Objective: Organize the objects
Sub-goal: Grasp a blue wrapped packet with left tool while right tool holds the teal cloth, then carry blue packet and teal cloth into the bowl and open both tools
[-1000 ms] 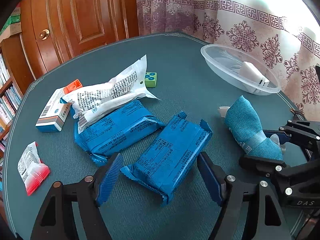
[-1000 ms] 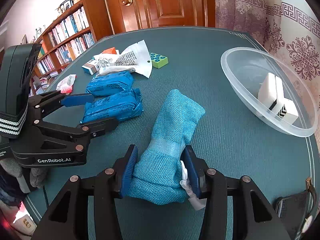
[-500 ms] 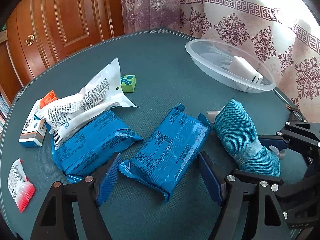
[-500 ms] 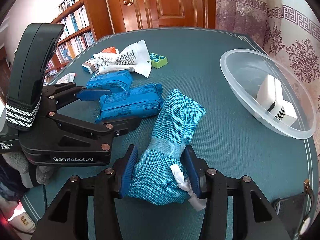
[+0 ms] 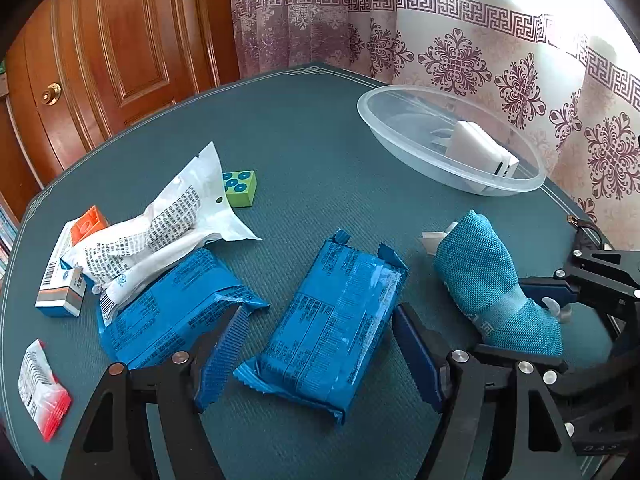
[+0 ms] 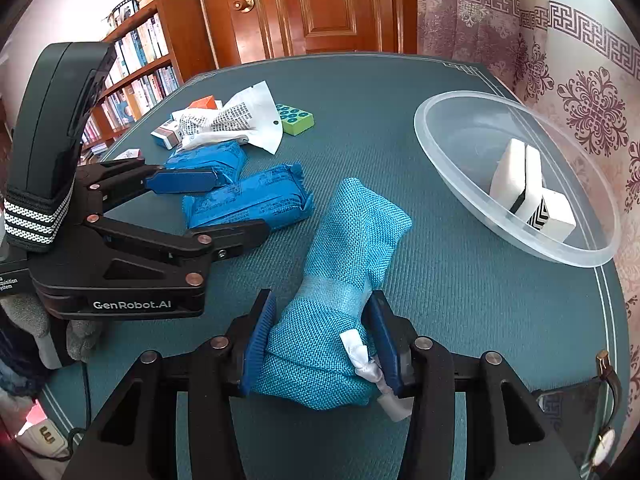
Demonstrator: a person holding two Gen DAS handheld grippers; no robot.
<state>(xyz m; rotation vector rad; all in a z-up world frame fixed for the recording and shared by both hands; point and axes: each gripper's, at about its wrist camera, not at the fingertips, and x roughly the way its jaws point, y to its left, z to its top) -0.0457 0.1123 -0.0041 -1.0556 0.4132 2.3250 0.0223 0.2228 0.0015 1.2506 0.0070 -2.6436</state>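
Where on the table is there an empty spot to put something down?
The far middle of the table is bare, between the green domino block and the clear bowl. Another bare strip lies between the teal cloth bundle and that bowl. The left side is crowded: white pouch, two blue packets, small boxes.

left claw (image 5: 316, 354): angled down, jaws apart | right claw (image 6: 322, 344): angled down, clamped
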